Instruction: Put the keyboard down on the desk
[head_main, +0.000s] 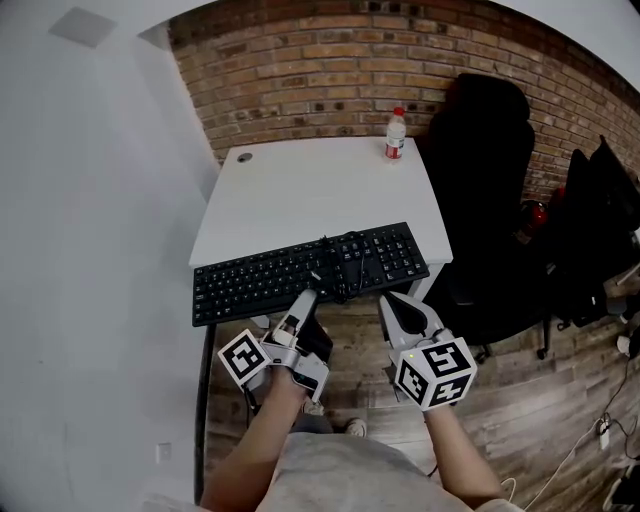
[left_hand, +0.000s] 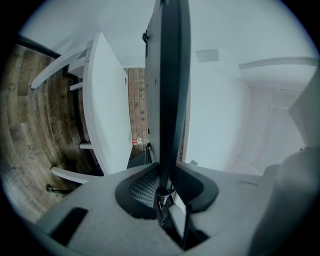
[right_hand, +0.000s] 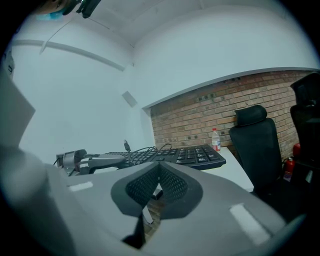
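Holding the long black plastic keyboard by the middle of its near long edge, my left gripper is clamped on the thin rim. In the left gripper view the board runs edge-on straight out from between the pads. My right gripper sits just beside the same edge, further right, with its jaws pressed together and nothing between them.

The keyboard lies across the front edge of the white rectangular surface, part over it and part overhanging toward me. Whether its underside touches the surface I cannot tell.

I judge it light and stiff, so it should not sag. It is long, though, and one narrow grip near the middle lets the ends swing or twist. The smooth plastic rim could slip in the pads if I tilt it. The black cable is bundled loosely on top of the keys and may slide off.

A hold on the bare front rim, clear of the keys, seems best, and a second hold toward the right end would steady it. The clear water bottle with a red cap stands well apart at the far edge.
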